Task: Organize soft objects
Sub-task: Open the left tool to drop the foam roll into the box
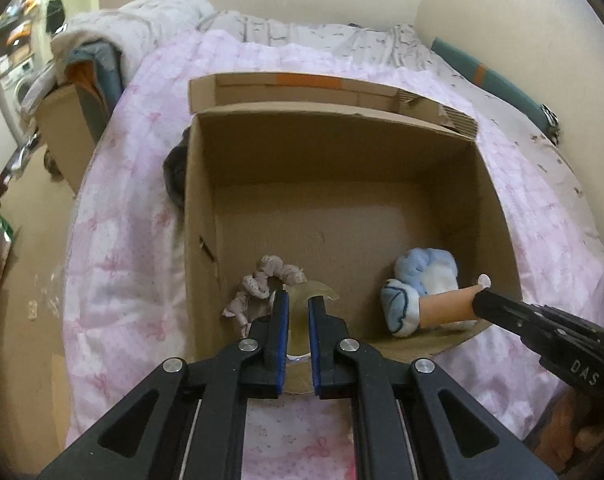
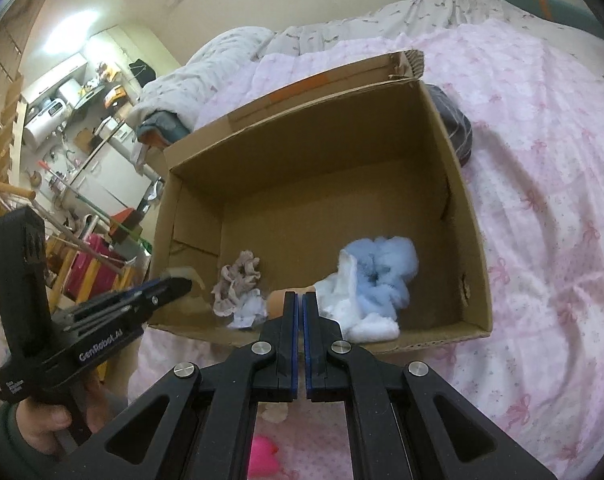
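An open cardboard box (image 1: 498,208) (image 2: 474,224) sits on a pink bedspread. Inside, near its front wall, lie a beige frilly scrunchie (image 1: 268,280) (image 2: 238,280) and a fluffy blue and white bundle (image 1: 422,280) (image 2: 382,276). My left gripper (image 1: 298,298) (image 2: 174,286) hangs over the box's front edge, shut on a translucent yellowish soft piece (image 1: 314,292). My right gripper (image 2: 301,296) (image 1: 482,300) reaches in beside the blue bundle, shut on a peach-coloured soft roll (image 1: 448,308) (image 2: 280,300). A small white scrap (image 2: 248,312) lies by the scrunchie.
A dark striped cloth (image 1: 174,176) (image 2: 456,128) lies against the box's outer wall. A bright pink item (image 2: 262,456) lies on the bedspread under my right gripper. Rumpled bedding (image 1: 142,24) is piled at the bed's far end. Cluttered furniture (image 2: 62,120) stands beyond the bed.
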